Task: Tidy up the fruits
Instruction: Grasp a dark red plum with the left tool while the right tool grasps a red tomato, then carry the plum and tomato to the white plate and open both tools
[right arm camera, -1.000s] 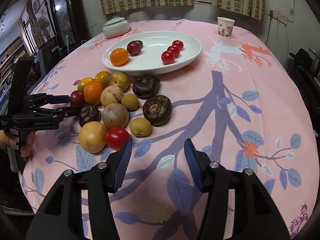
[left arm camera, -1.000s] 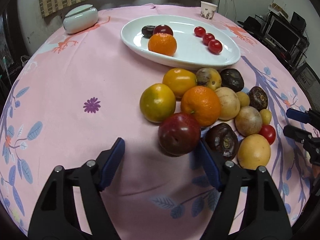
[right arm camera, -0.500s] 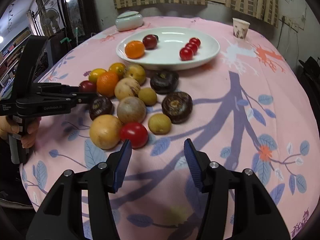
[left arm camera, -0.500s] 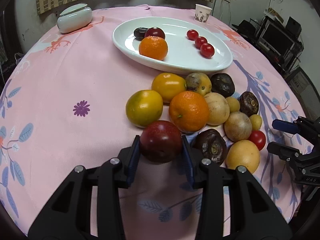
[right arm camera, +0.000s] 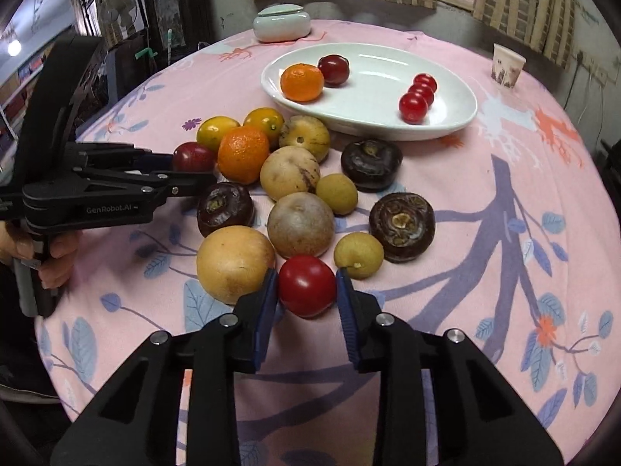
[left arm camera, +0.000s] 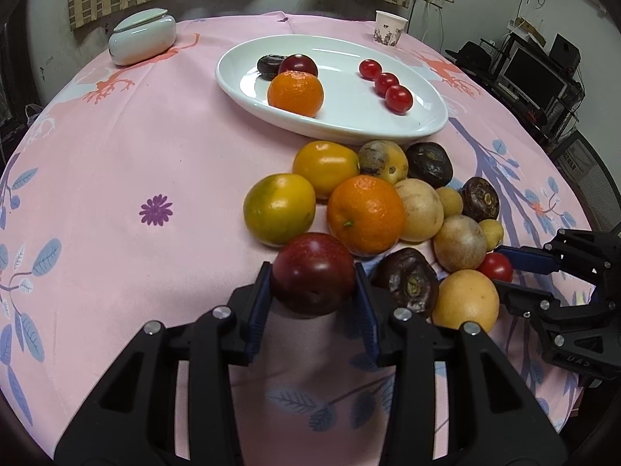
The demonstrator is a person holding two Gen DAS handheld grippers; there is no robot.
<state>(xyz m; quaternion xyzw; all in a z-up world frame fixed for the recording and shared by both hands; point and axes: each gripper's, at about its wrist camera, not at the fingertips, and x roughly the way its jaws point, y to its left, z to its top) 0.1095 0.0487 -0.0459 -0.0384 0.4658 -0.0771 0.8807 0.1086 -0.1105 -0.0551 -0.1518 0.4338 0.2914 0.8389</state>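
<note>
Between the blue pads of the left gripper (left arm camera: pixel 313 289) sits a dark red plum (left arm camera: pixel 313 273), both pads pressed against its sides, at the near edge of the fruit pile on the pink cloth (left arm camera: pixel 116 194). At the right gripper (right arm camera: pixel 306 293) a red tomato (right arm camera: pixel 306 285) fills the gap between the fingers; the left pad touches it, and the right pad looks to touch it too, though I cannot tell if it is truly clamped. Just left of the tomato lies a tan round fruit (right arm camera: pixel 235 262), touching the left finger.

Behind the plum rest a greenish orange (left arm camera: pixel 279 208) and an orange (left arm camera: pixel 365 214), side by side. To the plum's right is a dark brown fruit (left arm camera: pixel 406 281). Farther into the pile are a yellow-orange fruit (left arm camera: pixel 325 166), pale round fruits, two small yellow ones and two more dark brown fruits.

Beyond the pile stands a white oval plate (left arm camera: pixel 349 116). On it are an orange (left arm camera: pixel 295 93), a second plum (left arm camera: pixel 298 65), a dark fruit (left arm camera: pixel 269 65) and three small tomatoes (left arm camera: pixel 386 84) in a row.

At the far edge of the table stand a lidded white jar (left arm camera: pixel 141 37) on the left and a paper cup (left arm camera: pixel 390 28) on the right.
</note>
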